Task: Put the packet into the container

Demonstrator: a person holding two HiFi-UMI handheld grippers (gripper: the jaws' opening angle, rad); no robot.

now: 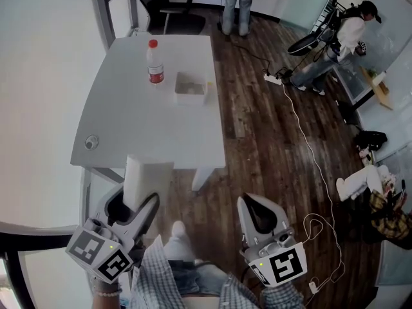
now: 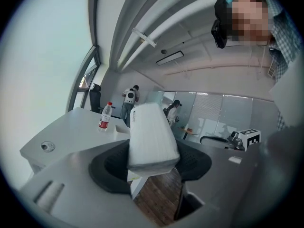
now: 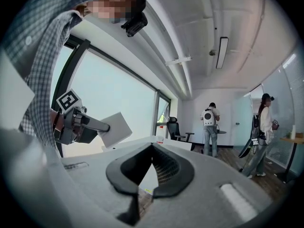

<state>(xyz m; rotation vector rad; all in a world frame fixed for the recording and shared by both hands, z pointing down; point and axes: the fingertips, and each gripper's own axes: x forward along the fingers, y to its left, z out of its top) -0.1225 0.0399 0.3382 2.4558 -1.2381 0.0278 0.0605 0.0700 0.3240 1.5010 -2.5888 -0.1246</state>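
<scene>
White table (image 1: pixel 122 114) ahead; left gripper (image 1: pixel 135 205) low, clasping packet (image 1: pixel 147 179); right gripper (image 1: pixel 261 208) closed.

The table (image 1: pixel 129 118) stands ahead and to the left. Near its far end, the bottle (image 1: pixel 154 62) stands just left of the container (image 1: pixel 191 89) and a bit behind it. A small round thing (image 1: pixel 92 142) sits at the table's near left corner. The packet (image 1: pixel 147 179) sticks up between the jaws of the left gripper (image 1: pixel 135 208), in front of the table's near edge. The right gripper (image 1: pixel 257 205) is to its right, well apart, over the floor (image 1: pixel 257 134). A chair (image 1: pixel 168 5) stands behind the table. One person (image 1: pixel 237 5) stands beyond the table's far right corner, and another person (image 1: pixel 335 44) is far off to the right. A cable (image 1: pixel 308 143) lies on the floor to the right of the table.
</scene>
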